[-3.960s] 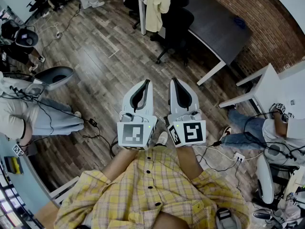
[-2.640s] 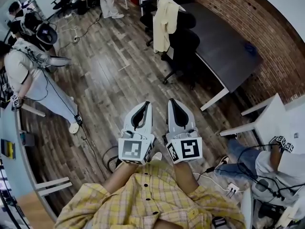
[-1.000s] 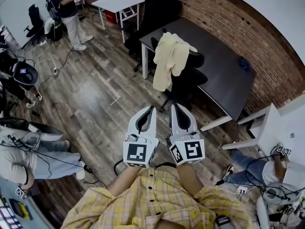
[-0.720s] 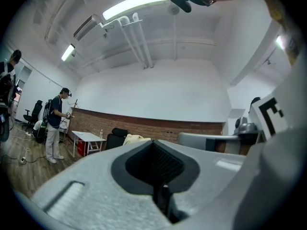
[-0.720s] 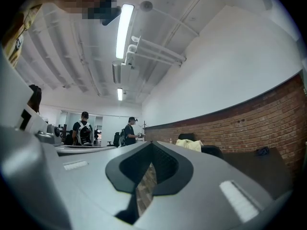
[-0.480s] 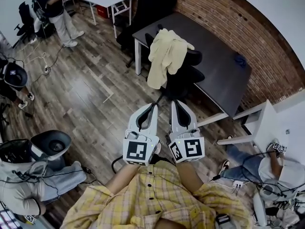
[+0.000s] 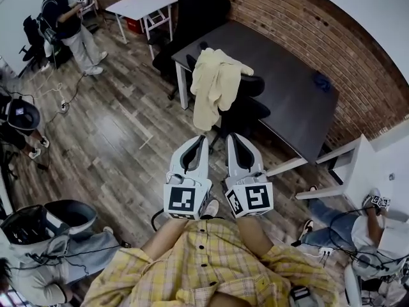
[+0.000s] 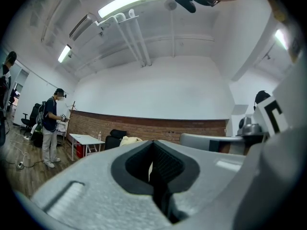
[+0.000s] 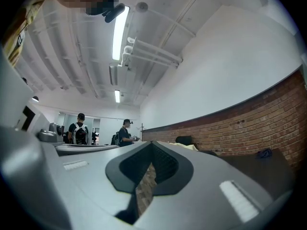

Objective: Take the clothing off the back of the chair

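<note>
A pale yellow piece of clothing (image 7: 214, 85) hangs over the back of a black office chair (image 7: 249, 110) pushed up to a dark desk (image 7: 287, 88). My left gripper (image 7: 199, 139) and right gripper (image 7: 231, 137) are held side by side in front of my chest, both pointing at the chair and a short way from it. Both are shut with nothing between the jaws. In the left gripper view the clothing (image 8: 130, 140) shows small, just past the closed left gripper (image 8: 153, 145). In the right gripper view the clothing (image 9: 184, 146) lies beyond the right gripper (image 9: 152, 145).
A brick wall (image 7: 332, 37) runs behind the desk, which has a small blue object (image 7: 321, 82) on it. A white table (image 7: 137, 5) and another black chair (image 7: 204, 5) stand at the back. People (image 7: 64, 24) and cables are at the left; a white desk (image 7: 377, 165) is at the right.
The chair with the clothing has come nearer to the grippers and now sits just beyond their tips. Both grippers stay shut and side by side.
</note>
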Available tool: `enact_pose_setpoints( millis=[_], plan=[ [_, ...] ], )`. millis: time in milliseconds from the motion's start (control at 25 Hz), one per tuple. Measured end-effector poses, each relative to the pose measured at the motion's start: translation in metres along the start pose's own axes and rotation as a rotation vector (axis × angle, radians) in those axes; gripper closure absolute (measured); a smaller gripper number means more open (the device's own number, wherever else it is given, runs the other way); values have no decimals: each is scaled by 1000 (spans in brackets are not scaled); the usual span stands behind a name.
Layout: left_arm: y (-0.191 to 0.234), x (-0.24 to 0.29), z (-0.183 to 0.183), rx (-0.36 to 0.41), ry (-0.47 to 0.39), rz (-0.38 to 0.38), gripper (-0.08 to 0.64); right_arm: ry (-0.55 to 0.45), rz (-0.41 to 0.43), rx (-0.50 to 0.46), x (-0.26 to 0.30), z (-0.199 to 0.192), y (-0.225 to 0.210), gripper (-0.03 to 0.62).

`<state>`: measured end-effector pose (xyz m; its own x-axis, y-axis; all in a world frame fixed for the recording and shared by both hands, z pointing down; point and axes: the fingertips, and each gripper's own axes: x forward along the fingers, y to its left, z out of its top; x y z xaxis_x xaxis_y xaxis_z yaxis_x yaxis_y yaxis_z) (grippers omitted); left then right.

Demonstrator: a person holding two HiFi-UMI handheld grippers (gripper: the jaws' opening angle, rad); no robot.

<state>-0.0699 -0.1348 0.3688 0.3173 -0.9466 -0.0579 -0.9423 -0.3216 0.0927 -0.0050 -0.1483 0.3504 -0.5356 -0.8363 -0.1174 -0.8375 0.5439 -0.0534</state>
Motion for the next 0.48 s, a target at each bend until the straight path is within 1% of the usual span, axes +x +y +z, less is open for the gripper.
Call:
enact_pose_setpoints(
  millis=[360,480],
  plan=[
    [4,49,2,10,-14,4,560,-14,7,9,30,-4,-35,586],
    [8,61,5,13,-10,25,560,-15,10,16,36,-4,-45,586]
  ],
)
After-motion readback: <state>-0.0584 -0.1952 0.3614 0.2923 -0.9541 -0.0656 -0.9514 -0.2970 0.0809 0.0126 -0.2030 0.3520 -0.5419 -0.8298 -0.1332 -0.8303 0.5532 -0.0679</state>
